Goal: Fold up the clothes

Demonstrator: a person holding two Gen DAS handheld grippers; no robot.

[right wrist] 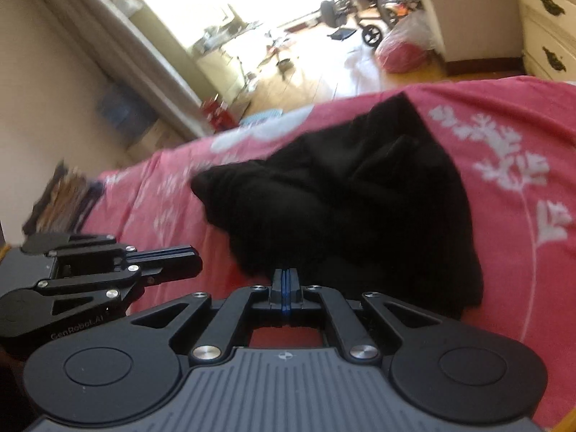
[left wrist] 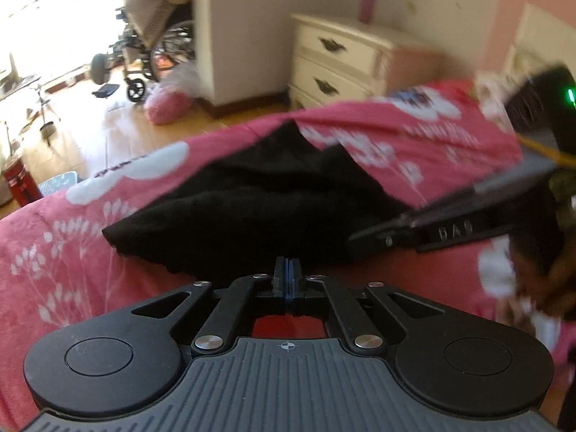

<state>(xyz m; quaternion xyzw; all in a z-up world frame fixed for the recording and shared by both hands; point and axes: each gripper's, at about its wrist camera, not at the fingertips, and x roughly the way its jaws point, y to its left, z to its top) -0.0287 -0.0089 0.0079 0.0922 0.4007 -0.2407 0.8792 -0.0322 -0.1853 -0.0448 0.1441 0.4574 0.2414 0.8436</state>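
Note:
A black garment (left wrist: 252, 201) lies crumpled on a bed with a pink floral sheet (left wrist: 64, 252). My left gripper (left wrist: 287, 266) is shut, its tips level with the garment's near edge. In the right wrist view the left gripper (right wrist: 196, 262) hangs over bare sheet, just left of the black garment (right wrist: 352, 194), with nothing in its jaws. My right gripper (right wrist: 286, 277) is also shut, its tips against the garment's near edge. I see no cloth between its pads. From the left wrist view the right gripper (left wrist: 354, 241) reaches in from the right over the cloth.
A cream nightstand (left wrist: 342, 61) with two drawers stands past the bed, with a wheelchair (left wrist: 151, 46) and a pink bag (left wrist: 169, 104) on the wooden floor beyond. A red bottle (left wrist: 18, 183) stands at the bed's left. The sheet (right wrist: 504, 136) is bare right of the garment.

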